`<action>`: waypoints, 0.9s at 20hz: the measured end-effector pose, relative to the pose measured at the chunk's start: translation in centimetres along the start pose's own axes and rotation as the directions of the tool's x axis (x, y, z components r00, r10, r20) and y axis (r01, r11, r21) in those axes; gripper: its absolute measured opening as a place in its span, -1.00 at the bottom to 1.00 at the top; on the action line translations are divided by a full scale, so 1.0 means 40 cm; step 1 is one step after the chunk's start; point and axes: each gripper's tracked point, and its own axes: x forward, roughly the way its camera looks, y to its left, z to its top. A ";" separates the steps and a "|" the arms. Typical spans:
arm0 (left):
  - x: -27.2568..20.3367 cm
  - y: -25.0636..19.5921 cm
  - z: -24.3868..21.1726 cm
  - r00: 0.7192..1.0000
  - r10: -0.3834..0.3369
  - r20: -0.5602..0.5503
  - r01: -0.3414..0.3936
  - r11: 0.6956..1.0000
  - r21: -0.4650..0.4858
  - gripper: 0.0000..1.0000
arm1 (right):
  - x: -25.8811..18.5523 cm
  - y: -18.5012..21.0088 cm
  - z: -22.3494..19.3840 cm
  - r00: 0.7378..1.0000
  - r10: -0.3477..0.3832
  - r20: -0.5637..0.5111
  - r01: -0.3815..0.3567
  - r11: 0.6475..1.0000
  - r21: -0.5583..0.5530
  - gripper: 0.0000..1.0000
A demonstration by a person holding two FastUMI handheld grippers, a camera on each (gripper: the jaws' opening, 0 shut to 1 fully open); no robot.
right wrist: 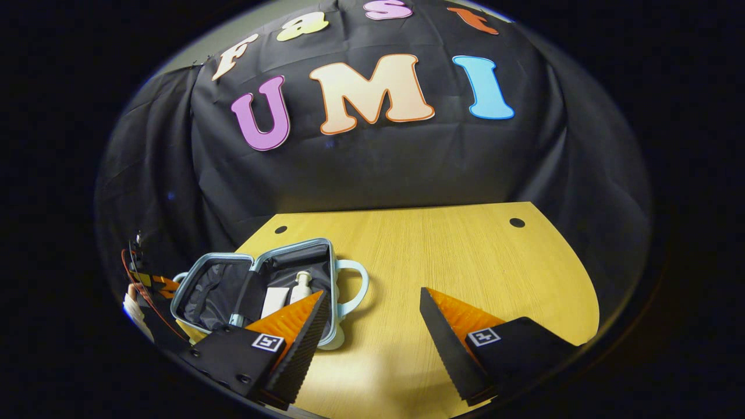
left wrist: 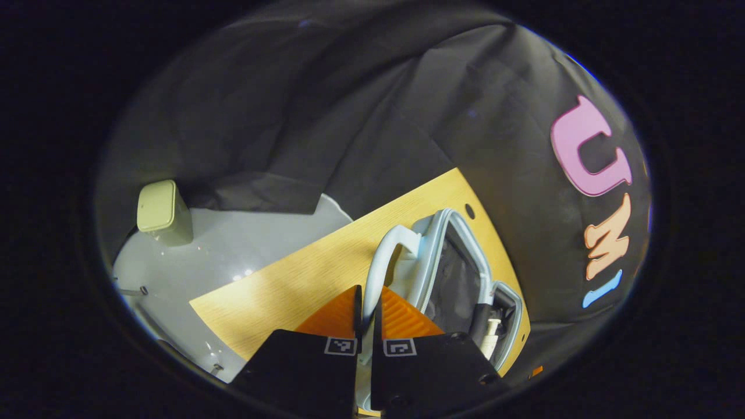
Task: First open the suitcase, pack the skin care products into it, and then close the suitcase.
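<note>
Left gripper (left wrist: 368,311): fingers drawn almost together, clamped on the pale blue suitcase handle (left wrist: 381,256), which runs down into the narrow slit between them and vanishes there. Beyond it, the suitcase (left wrist: 451,273) seen edge-on and tilted on the wooden table (left wrist: 302,273); dark lining visible inside, lower part cut off behind the gripper body. Tucked low in the case, a cream bottle (left wrist: 492,334) with only its neck and shoulder showing beside a dark strap. Past the table edge, a grey floor (left wrist: 233,250) with a pale green lidded bin (left wrist: 163,212) against the black cloth wall.

Right gripper (right wrist: 372,317): fingers spread wide, nothing between them but bare tabletop, hovering just right of the suitcase (right wrist: 256,279). From the right gripper view, case lying open and flat near the table's (right wrist: 465,262) left edge, both halves lined dark; handle (right wrist: 355,279) pointing toward the table's middle. Inside the right half, a white bottle (right wrist: 301,285) and a flat white item (right wrist: 275,301) side by side, lower ends hidden by the near finger. At far left, a bit of a hand (right wrist: 135,311) with red wiring, too cropped to make out further.
</note>
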 end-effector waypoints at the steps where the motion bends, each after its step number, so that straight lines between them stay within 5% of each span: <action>1: -0.026 -0.032 0.020 1.000 -0.014 0.020 0.014 1.000 0.026 -0.96 | -0.001 -0.006 0.002 1.000 0.000 0.002 0.000 1.000 0.005 0.89; 9: -0.177 -0.332 0.062 0.980 -0.184 0.076 0.161 0.958 0.236 -0.96 | -0.036 -0.065 0.019 0.999 -0.002 0.035 0.000 0.999 0.041 0.87; 18: -0.245 -0.695 -0.046 0.913 -0.409 0.008 0.375 0.845 0.381 -0.96 | -0.094 -0.201 0.037 0.996 -0.051 0.077 0.043 0.994 0.102 0.96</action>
